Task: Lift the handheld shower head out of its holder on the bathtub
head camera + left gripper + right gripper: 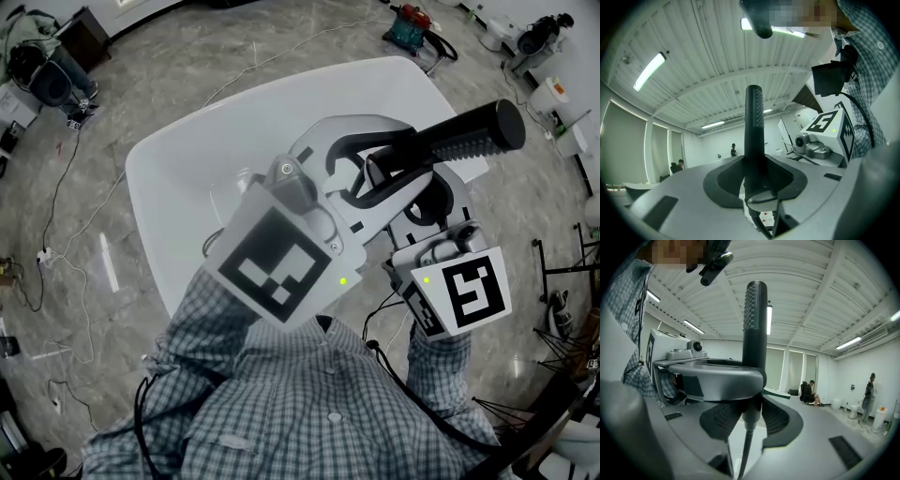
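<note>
Shower head (469,136) clamped in fingers of both left gripper (754,187) and right gripper (750,420), above bathtub (187,187).

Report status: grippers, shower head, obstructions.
Both shut on shower head: left gripper, right gripper. Held above tub, hose hanging. Nothing blocking in view.

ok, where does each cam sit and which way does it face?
Head view: on the head, steeply down onto the bathtub; shirt, both grippers show.
Left gripper view: on left gripper, along jaws shut on the shower head; shirt shows.
Right gripper view: on right gripper, same; shirt shows.
Shared: shower head, all three.
</note>
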`<state>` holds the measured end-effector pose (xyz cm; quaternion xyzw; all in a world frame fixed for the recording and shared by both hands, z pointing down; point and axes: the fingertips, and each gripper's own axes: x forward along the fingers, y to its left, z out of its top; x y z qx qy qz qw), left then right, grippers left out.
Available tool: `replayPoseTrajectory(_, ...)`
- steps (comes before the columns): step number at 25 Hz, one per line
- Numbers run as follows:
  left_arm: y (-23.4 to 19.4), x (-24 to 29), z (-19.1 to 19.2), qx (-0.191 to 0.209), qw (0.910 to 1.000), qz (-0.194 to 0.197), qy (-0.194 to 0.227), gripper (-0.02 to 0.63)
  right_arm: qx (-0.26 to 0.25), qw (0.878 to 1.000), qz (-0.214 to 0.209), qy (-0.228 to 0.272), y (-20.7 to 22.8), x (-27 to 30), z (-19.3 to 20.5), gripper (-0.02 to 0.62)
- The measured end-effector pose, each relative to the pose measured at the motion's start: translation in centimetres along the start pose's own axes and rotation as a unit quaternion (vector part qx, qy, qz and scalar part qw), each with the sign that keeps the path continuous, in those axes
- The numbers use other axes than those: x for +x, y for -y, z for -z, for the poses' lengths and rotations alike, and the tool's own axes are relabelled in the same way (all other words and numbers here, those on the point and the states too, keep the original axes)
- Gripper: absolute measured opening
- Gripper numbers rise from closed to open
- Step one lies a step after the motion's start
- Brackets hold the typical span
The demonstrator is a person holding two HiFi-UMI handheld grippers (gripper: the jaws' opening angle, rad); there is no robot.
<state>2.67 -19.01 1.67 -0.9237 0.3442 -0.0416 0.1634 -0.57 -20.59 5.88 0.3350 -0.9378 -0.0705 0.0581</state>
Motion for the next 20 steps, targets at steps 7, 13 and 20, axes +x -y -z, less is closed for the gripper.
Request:
replayPoseTrajectory(7,-0.2,-0.3,0.4,-0.011,0.9999,0.002,0.004,0.138,0.006,1.000,-0.002,-0.007,-0.3,0.3,0.3,0.133)
replayPoseTrajectory(13,0.1,0.0,0.8,-0.015,0.9999,0.002,0.002,0.138,0.007,1.000,-0.002,-0.011,-0.1,0.1,0.9,0.134)
replayPoseTrajectory(20,-0.1,-0.2,1.2,-0.015,0.9999,0.001,0.004,0.138,0.007,1.000,-0.003,-0.012,-0.3,0.5,1.2,0.133)
